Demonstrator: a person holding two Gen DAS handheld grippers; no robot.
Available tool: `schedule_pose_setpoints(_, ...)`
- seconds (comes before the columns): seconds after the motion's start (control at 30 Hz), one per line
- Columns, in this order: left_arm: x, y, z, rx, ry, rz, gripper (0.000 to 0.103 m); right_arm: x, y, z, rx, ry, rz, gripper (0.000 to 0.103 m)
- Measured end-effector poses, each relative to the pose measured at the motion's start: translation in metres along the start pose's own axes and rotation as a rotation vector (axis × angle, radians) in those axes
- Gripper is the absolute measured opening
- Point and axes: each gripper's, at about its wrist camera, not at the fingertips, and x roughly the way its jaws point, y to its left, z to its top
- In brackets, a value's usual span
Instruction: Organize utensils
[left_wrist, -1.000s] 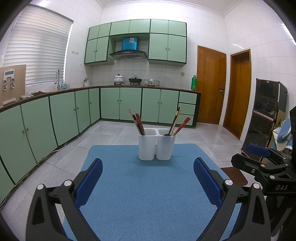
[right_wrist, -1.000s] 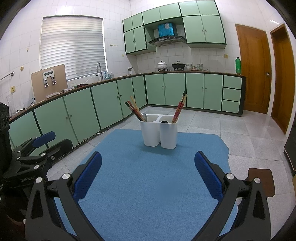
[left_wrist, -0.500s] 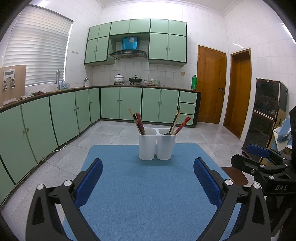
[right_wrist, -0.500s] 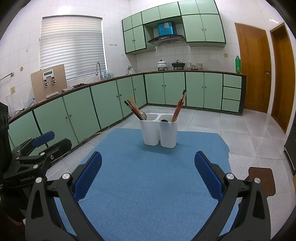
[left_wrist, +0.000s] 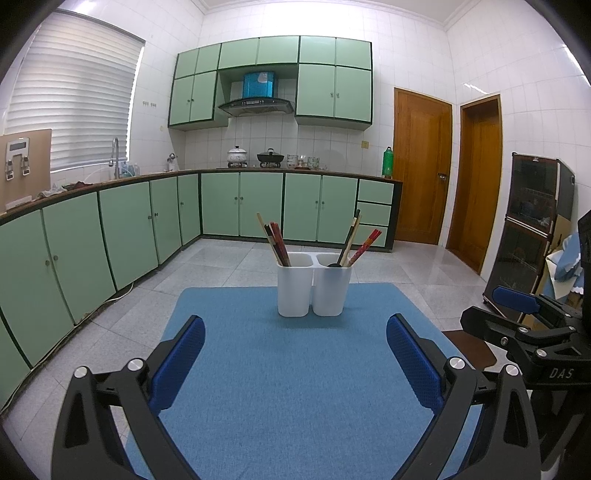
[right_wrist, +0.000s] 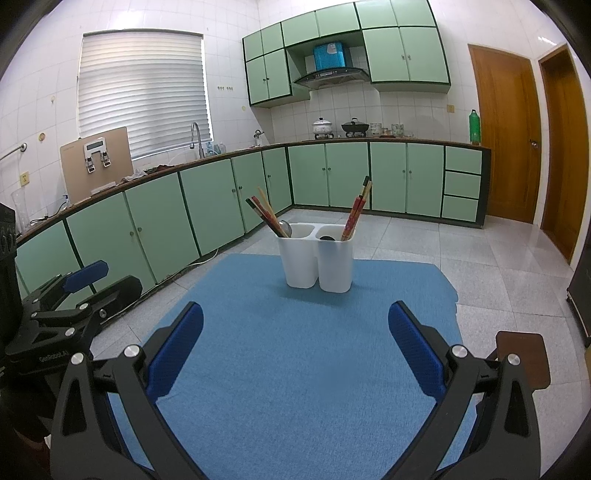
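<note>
While both grippers hung over the near edge of the blue mat (left_wrist: 295, 387), neither held anything: the left gripper (left_wrist: 295, 358) and the right gripper (right_wrist: 295, 347) each had its jaws spread wide. Toward the mat's far edge stood the white caddy (left_wrist: 314, 288), its two cups side by side. Chopsticks (left_wrist: 275, 240) leaned in the left cup; more chopsticks (left_wrist: 364, 242) leaned in the right. Nothing lay loose on the mat.

That fitted utensils already sorted, or a mixed lot awaiting sorting, so no step could be named with confidence.

A spoon (right_wrist: 285, 227) showed in the left cup from the right view only; a dark rounded thing (right_wrist: 327, 238) in the right cup was hard to identify. Cup bottoms were hidden.
</note>
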Motion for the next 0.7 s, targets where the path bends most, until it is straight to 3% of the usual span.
schedule_pose_setpoints(0.7,0.0067,-0.0019,-0.0001,0.002,0.012,-0.003,0.097,0.0048,-0.0052,-0.0016,0.003,0.006,-0.002,0.097)
